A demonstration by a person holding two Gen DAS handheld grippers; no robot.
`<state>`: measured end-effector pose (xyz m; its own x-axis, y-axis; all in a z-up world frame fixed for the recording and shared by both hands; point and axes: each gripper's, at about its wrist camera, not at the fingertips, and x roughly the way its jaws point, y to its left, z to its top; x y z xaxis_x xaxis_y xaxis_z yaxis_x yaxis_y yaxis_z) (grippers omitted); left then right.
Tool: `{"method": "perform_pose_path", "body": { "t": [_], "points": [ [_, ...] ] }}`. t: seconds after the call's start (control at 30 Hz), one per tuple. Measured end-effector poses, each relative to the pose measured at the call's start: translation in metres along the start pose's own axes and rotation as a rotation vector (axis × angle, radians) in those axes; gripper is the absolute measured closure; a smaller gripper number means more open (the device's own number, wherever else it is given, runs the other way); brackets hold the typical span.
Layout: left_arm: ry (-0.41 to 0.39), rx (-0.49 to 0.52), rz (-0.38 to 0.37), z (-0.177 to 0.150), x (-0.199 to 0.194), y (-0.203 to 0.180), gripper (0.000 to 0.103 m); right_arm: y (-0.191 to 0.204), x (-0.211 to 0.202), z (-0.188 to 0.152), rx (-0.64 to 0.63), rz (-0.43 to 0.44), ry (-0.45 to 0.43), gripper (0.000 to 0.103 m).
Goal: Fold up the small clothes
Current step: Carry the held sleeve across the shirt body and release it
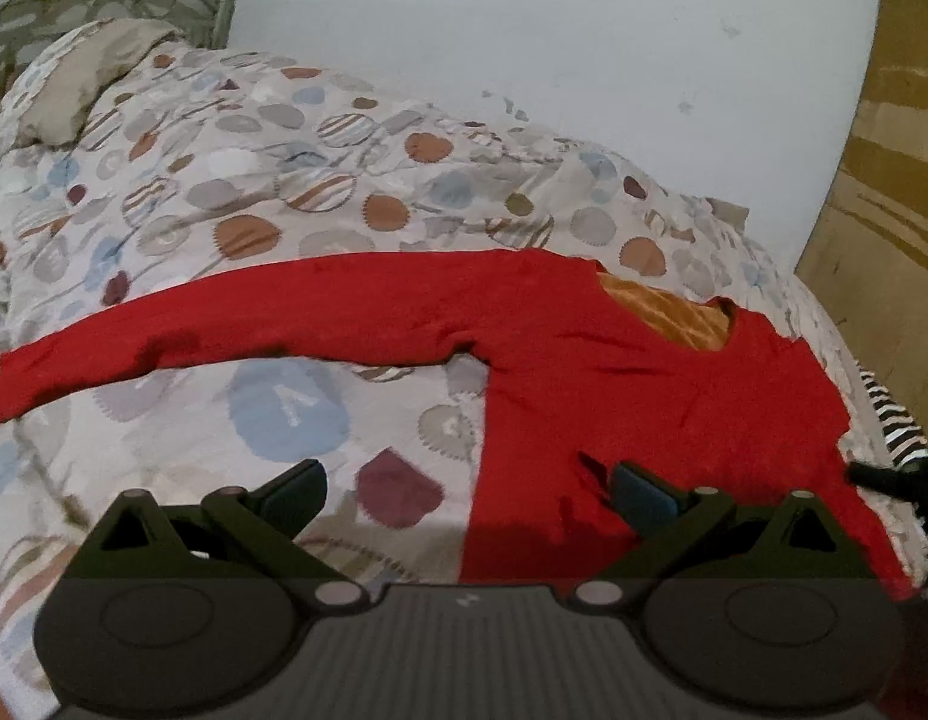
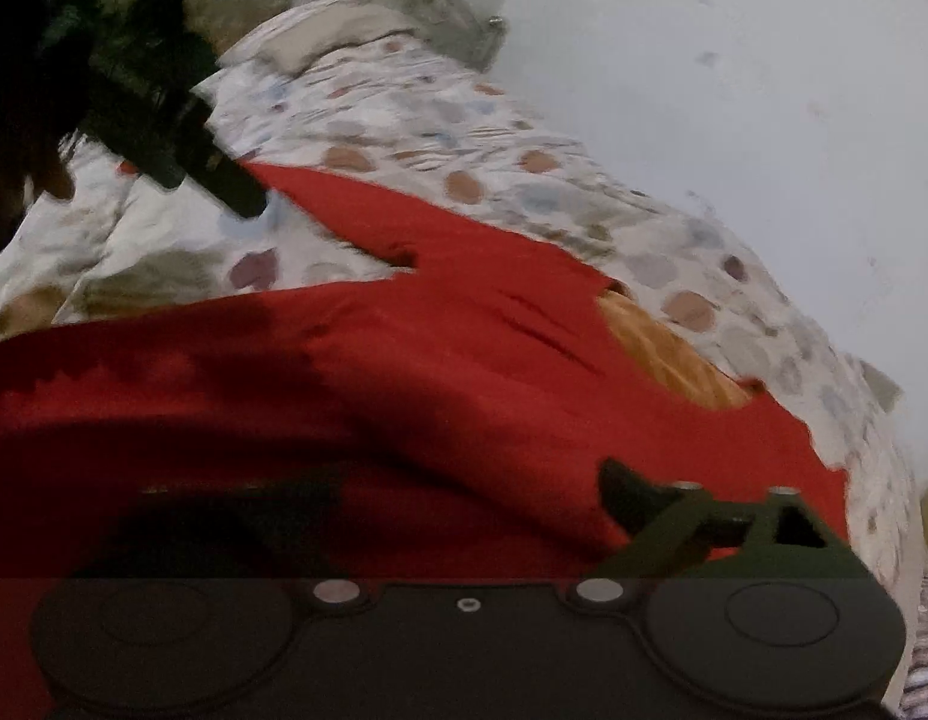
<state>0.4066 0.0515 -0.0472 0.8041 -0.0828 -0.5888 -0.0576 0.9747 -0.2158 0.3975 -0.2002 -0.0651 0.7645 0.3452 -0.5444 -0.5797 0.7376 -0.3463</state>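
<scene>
Clearly the red sweater (image 1: pixel 613 360) is soft, light knit that will drape and wrinkle instead of holding a shape, so a cuff, hem corner or shoulder seam looks like the best place to pinch. It lies flat on the patterned bed quilt (image 1: pixel 254 180), one sleeve (image 1: pixel 224 324) stretched far out to the left, an orange lining showing at the neck. The left tongs (image 1: pixel 466 495) hang released over the sweater's left body edge, apart from it. The right tongs (image 2: pixel 464 492) hover low over the body; their left finger is lost in shadow, but they seem spread wide.
</scene>
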Motion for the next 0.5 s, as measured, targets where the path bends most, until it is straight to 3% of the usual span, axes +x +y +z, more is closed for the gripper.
{"method": "perform_pose_path", "body": {
  "t": [0.27,0.4,0.47,0.5],
  "points": [
    [0.013,0.059,-0.091,-0.002,0.059,-0.040,0.000,-0.080,-0.012,-0.041,0.199,-0.300,0.063,0.001],
    [0.038,0.092,-0.030,-0.016,0.086,-0.048,0.001,-0.123,0.005,-0.065,0.232,-0.485,0.133,0.001],
    [0.007,0.096,-0.029,-0.026,0.088,-0.046,0.001,-0.139,0.021,-0.077,0.216,-0.558,0.169,0.002],
    [-0.018,0.095,-0.035,-0.031,0.086,-0.045,0.001,-0.146,0.029,-0.082,0.206,-0.589,0.187,0.007]
  ]
}}
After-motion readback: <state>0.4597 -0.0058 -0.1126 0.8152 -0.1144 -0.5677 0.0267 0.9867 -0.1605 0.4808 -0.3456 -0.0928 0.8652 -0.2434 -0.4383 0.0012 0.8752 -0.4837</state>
